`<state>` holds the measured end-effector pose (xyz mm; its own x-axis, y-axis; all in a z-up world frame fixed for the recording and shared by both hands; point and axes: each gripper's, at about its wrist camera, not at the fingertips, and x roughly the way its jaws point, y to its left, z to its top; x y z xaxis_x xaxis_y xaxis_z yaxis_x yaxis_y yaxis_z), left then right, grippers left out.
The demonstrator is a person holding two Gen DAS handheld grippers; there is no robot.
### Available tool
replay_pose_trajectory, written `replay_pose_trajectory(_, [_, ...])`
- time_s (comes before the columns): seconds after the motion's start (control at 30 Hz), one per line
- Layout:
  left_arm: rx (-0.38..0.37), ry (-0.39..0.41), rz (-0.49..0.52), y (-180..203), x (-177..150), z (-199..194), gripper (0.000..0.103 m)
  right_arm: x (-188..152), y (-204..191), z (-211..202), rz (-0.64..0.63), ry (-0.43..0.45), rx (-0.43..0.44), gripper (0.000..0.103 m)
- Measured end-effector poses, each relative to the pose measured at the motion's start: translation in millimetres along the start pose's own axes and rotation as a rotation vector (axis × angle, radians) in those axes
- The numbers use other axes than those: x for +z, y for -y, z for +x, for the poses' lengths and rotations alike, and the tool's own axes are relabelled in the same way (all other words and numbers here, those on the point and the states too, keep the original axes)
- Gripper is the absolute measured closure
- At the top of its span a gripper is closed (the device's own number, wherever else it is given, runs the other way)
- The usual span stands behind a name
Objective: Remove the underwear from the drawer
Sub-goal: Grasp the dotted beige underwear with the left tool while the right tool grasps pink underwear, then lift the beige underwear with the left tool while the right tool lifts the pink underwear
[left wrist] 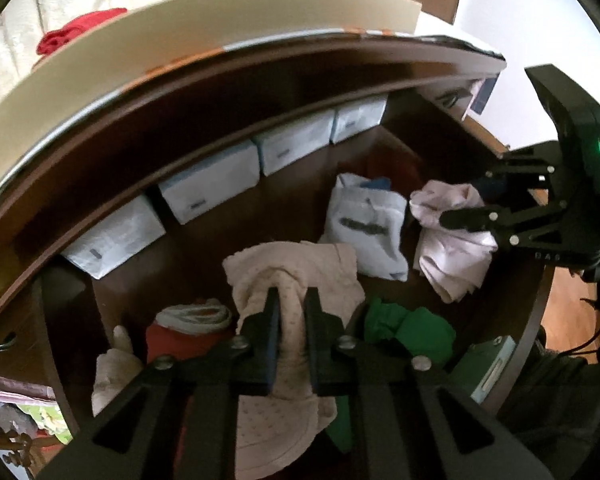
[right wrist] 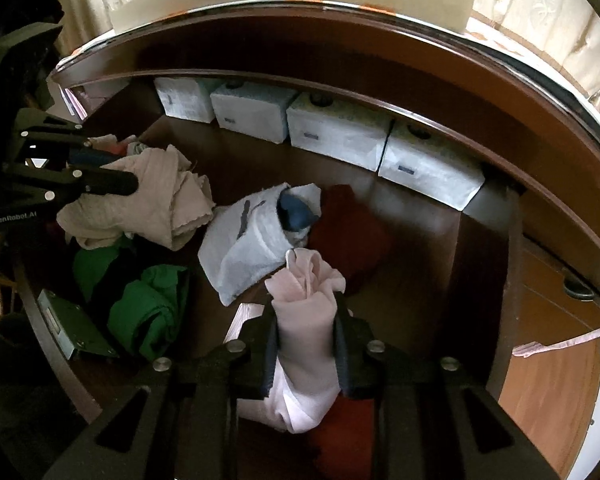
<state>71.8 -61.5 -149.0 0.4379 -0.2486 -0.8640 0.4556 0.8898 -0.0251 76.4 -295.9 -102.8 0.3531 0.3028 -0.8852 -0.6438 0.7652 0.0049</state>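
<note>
Nearest the left wrist camera we saw the left gripper (left wrist: 292,316), its jaws pinched tight on a fold of beige dotted underwear (left wrist: 296,276), the cloth bunched between them and trailing down below. In the right wrist view the right gripper (right wrist: 306,332) stood narrow, clamped on a pale pink garment (right wrist: 306,312) that rose in a gathered tuft above the pads. Both pieces were inside the open wooden drawer (right wrist: 496,272), lifted a little off the heap, we judged.

We took the step in hand to be the lift-out: both grips were made, and neither piece had cleared the drawer. The next move, in our judgement, called for raising each hand straight up and then drawing back over the drawer's front wall, holding firm so the hanging cloth did not drag.

The edges mattered. The dark tabletop lip (left wrist: 260,92) overhung the back of the drawer, above a row of white boxes (right wrist: 340,132), so room lay upward and toward us, not forward. A white bag (right wrist: 248,248), green clothes (right wrist: 148,312) and a red garment (right wrist: 348,232) lay loose nearby; trailing fabric could have snagged them. The two grippers were well apart.
</note>
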Motion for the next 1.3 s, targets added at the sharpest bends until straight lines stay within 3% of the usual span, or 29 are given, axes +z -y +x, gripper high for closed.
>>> replay_pose_trajectory(0.4, [-0.008,0.134,-0.061,-10.6,-0.6,-19.8,0.096,-3.5,-2.1,-10.7,-0.018,0.087,-0.018,0.084])
replay_pose_trajectory(0.73, [0.019,0.241,-0.049,-8.4,-6.9,-37.1,0.100,-5.2,-0.4,-19.1,-0.010,0.145,-0.020,0.084])
replay_pose_trajectory(0.97, [-0.037,0.147,-0.037,-7.8,-3.4,-23.4,0.100,-6.1,-2.0,-20.5,-0.016,0.154,-0.023,0.084])
replay_pose_trajectory(1.07, [-0.018,0.103,-0.006,-1.2,-2.4,-16.9,0.094,-5.8,-1.7,-20.4,-0.014,0.155,-0.020,0.084])
replay_pose_trajectory(1.17, [-0.003,0.067,0.044,8.1,-2.5,-11.4,0.070,-6.1,-2.7,-19.4,-0.020,0.149,-0.016,0.084])
replay_pose_trajectory(1.23, [-0.003,0.045,0.078,13.4,-1.8,-9.0,0.044,-6.1,-3.2,-18.7,-0.026,0.145,-0.018,0.084])
replay_pose_trajectory(1.3, [-0.010,0.023,0.098,16.0,-0.7,-5.6,0.042,-6.1,-3.7,-17.7,-0.027,0.142,-0.019,0.084])
